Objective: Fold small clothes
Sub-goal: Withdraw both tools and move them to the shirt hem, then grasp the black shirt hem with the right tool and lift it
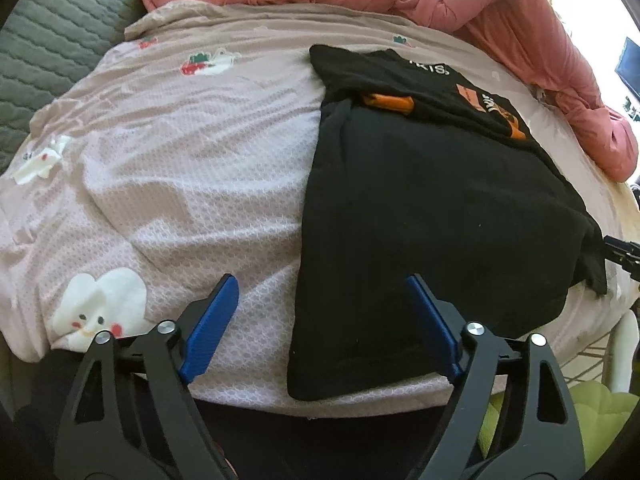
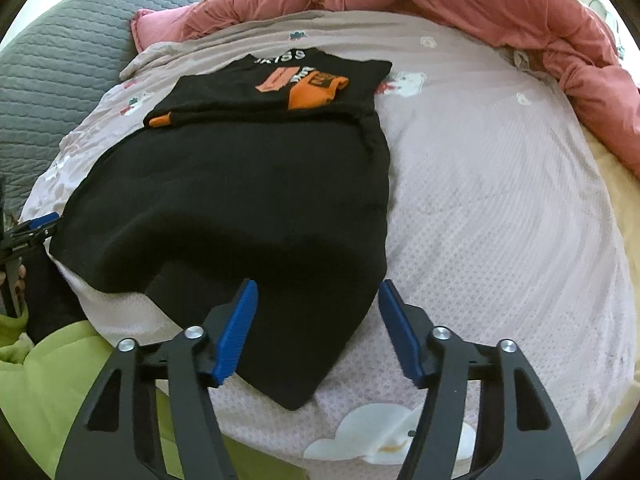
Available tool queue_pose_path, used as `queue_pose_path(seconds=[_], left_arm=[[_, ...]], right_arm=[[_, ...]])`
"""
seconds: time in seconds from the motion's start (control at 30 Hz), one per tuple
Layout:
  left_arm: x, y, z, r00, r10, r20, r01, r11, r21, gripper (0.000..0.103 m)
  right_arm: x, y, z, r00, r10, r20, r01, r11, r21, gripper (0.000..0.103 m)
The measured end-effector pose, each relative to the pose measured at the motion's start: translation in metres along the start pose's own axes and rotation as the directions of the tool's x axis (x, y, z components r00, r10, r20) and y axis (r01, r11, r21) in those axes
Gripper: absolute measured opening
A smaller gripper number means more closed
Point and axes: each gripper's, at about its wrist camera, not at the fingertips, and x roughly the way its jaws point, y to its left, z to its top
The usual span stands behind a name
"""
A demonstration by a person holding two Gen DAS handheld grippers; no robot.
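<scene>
A black garment (image 1: 432, 208) with an orange print lies flat on the pink patterned bedsheet (image 1: 180, 184), its printed end folded over at the far side. My left gripper (image 1: 322, 280) is open over the garment's near left edge, one blue pad above the sheet and the other above the black cloth. In the right wrist view the same garment (image 2: 248, 200) reaches toward me in a pointed near corner. My right gripper (image 2: 318, 285) stands open over that corner with cloth below the gap. Neither pair of pads presses on the cloth.
A salmon-pink duvet (image 1: 460, 4) is bunched along the far side and right of the bed. Grey quilted fabric (image 1: 52, 40) lies at the far left. A lime-green cushion (image 2: 60, 360) sits below the bed's near edge. White cloud patches (image 1: 100, 304) decorate the sheet.
</scene>
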Motion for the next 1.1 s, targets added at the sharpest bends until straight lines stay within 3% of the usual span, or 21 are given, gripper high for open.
queue_pose_path(seconds=[0.17, 0.33, 0.43, 0.5, 0.7, 0.97, 1.03, 1.1], left_arm=[[0.006, 0.006, -0.004, 0.999, -0.02, -0.027, 0.019, 0.999, -0.035, 0.072], [0.01, 0.008, -0.005, 0.999, -0.029, -0.041, 0.027, 0.999, -0.047, 0.072], [0.012, 0.011, -0.006, 0.998, -0.039, -0.045, 0.036, 0.998, -0.06, 0.071], [0.011, 0.013, -0.006, 0.998, -0.037, -0.043, 0.034, 0.997, -0.072, 0.063], [0.007, 0.009, -0.005, 0.999, -0.042, -0.033, 0.04, 0.997, -0.06, 0.037], [0.011, 0.009, -0.004, 0.995, -0.086, -0.049, 0.082, 0.994, -0.073, 0.035], [0.012, 0.007, -0.004, 0.995, -0.081, -0.05, 0.078, 0.995, -0.068, 0.034], [0.012, 0.008, -0.004, 0.995, -0.093, -0.045, 0.089, 0.993, -0.073, 0.026]], right_arm=[[0.009, -0.005, -0.005, 0.999, 0.019, -0.026, -0.018, 0.999, 0.028, 0.058], [0.017, -0.009, -0.008, 0.996, 0.086, -0.008, -0.085, 0.995, 0.055, 0.053], [0.017, -0.012, -0.005, 0.994, 0.109, 0.005, -0.11, 0.992, 0.061, 0.034], [0.014, -0.014, -0.003, 0.99, 0.136, 0.019, -0.137, 0.989, 0.06, 0.012], [-0.008, -0.014, 0.005, 0.974, 0.209, 0.093, -0.212, 0.977, 0.032, 0.01], [0.002, -0.016, 0.003, 0.979, 0.202, 0.033, -0.203, 0.978, 0.036, 0.013], [0.006, -0.018, 0.0, 0.979, 0.203, 0.009, -0.203, 0.978, 0.041, 0.017], [0.009, -0.018, -0.003, 0.979, 0.202, -0.007, -0.201, 0.979, 0.041, 0.025]])
